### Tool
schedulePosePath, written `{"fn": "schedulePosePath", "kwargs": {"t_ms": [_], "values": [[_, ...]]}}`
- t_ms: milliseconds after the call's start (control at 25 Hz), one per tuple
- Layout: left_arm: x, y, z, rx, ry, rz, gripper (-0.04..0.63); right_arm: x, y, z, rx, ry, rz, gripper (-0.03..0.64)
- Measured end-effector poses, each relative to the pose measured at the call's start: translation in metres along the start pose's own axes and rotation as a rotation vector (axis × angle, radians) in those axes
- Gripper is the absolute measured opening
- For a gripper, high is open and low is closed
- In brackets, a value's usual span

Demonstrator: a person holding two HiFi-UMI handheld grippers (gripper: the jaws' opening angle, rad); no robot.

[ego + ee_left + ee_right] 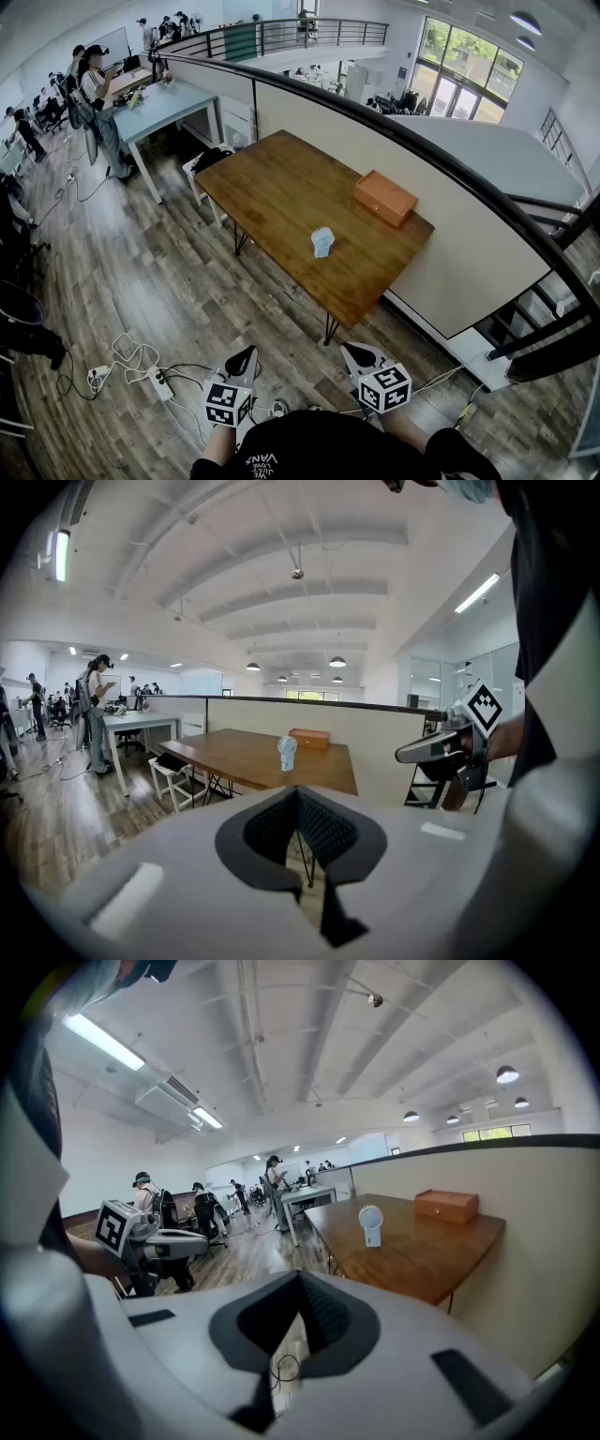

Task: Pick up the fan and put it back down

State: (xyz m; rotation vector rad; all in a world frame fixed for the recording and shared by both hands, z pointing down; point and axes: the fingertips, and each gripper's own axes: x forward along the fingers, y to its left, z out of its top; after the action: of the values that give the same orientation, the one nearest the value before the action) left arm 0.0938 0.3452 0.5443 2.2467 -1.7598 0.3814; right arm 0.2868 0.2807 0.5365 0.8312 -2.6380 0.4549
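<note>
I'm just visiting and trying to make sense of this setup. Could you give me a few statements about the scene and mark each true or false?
The fan stands upright on the wooden table. True.
The left tool holds the fan. False: it is shut on nothing, short of the table.
A brown box sits on the table, apart from the fan. True.
The right tool is wide open. False: it is shut and empty.
</note>
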Motion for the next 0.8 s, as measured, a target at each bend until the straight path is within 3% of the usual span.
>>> {"fn": "schedulePosePath", "kwargs": {"t_ms": [360,560,600,680,800], "values": [[0.000,-0.023,-0.007,-0.014,0.002,0.040,0.009,-0.008,-0.012,-0.006,-0.007,-0.011,0.047,0.011],[-0.006,-0.028,-0.005,-0.054,-0.067,0.051,0.011,-0.003,-0.015,-0.002,0.025,-0.068,0.100,0.012],[-0.006,-0.029,-0.005,-0.072,-0.080,0.043,0.034,-0.001,-0.017,0.000,0.018,-0.076,0.098,0.035],[-0.003,-0.028,-0.007,-0.099,-0.085,0.037,0.208,0.006,-0.023,0.005,0.003,-0.071,0.087,0.185],[0.005,-0.015,-0.010,-0.111,-0.080,0.036,0.230,0.021,-0.033,0.013,-0.013,-0.068,0.068,0.210]]}}
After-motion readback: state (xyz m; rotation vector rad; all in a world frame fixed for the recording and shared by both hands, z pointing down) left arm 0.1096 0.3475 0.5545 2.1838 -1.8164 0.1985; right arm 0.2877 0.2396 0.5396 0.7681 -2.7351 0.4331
